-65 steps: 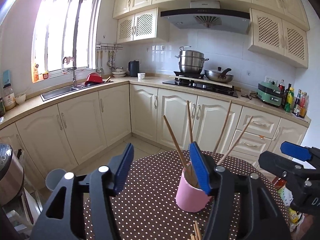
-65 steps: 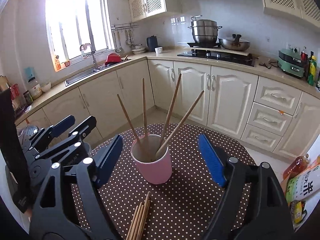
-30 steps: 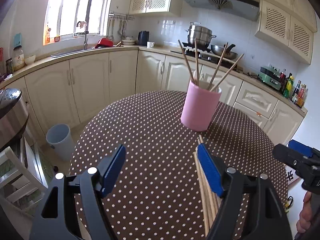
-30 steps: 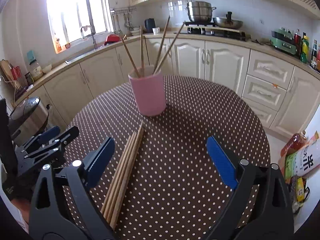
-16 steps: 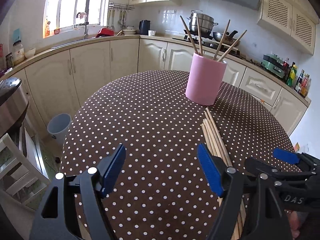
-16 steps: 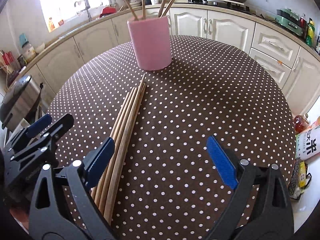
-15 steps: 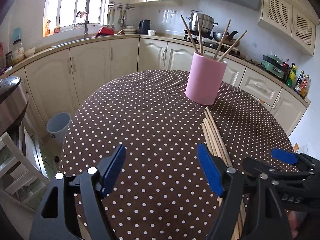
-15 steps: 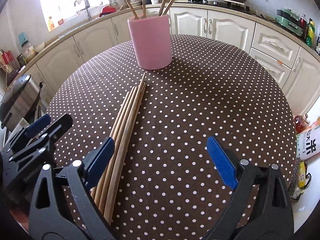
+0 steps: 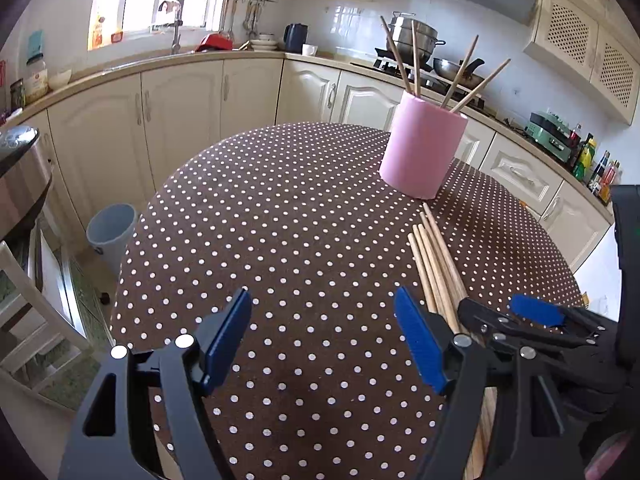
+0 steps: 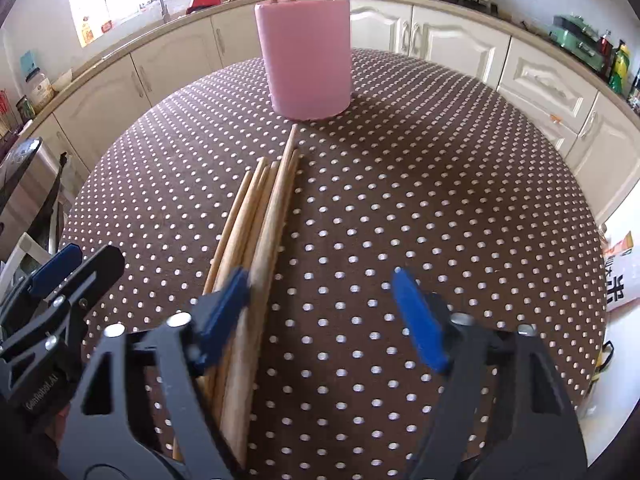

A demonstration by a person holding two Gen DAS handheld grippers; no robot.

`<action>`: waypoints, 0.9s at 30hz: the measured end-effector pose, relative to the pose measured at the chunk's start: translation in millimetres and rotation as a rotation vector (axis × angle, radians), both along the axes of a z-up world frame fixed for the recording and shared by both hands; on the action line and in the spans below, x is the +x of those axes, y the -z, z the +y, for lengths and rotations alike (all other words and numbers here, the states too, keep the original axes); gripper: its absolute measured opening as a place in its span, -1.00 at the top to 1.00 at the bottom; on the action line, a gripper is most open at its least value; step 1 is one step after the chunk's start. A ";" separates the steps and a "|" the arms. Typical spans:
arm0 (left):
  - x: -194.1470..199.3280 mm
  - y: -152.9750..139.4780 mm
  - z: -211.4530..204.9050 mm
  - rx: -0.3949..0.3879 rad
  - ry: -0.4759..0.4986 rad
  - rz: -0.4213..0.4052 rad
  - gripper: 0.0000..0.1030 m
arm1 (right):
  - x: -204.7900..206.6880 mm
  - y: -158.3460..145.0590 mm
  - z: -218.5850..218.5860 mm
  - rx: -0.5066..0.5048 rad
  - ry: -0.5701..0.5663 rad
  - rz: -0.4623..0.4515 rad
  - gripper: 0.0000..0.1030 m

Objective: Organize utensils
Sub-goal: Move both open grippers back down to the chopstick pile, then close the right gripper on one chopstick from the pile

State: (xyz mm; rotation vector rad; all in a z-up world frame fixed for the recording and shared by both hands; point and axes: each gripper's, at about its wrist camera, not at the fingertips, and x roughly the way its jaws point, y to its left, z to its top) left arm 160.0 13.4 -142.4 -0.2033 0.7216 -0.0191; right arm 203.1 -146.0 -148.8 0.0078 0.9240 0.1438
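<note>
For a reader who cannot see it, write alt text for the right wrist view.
The open right gripper hovers over loose chopsticks on a polka-dot table, pointing toward a pink holder with chopsticks in it.

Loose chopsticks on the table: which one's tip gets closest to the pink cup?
The longest-reaching wooden chopstick in the bundle: its tip runs past the other tips, nearly to the base of the pink cylindrical cup.

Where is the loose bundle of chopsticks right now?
The chopstick bundle lies on the dotted tablecloth, tips near the pink holder, running under the right gripper's left finger.
</note>
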 end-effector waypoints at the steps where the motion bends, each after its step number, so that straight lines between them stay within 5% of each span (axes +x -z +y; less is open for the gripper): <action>1: 1.1 0.5 2.3 -0.011 -0.001 0.004 -0.42 | 1.7 -0.6 0.0 0.013 -0.003 0.003 -0.02; 3: 4.1 1.6 6.2 -0.029 0.002 0.017 -0.42 | 4.4 -2.2 1.5 0.040 -0.011 0.015 0.32; 10: 9.6 5.4 18.4 -0.067 0.001 0.035 -0.42 | 15.7 -4.8 -6.1 0.125 -0.016 0.045 0.78; 21: 23.3 0.0 -12.0 0.013 0.055 0.060 -0.42 | 11.4 -2.6 -36.1 0.171 0.006 0.056 0.84; 27: 34.5 2.7 -30.5 0.031 0.088 0.096 -0.42 | 20.3 -3.6 -31.4 0.117 0.018 0.045 0.83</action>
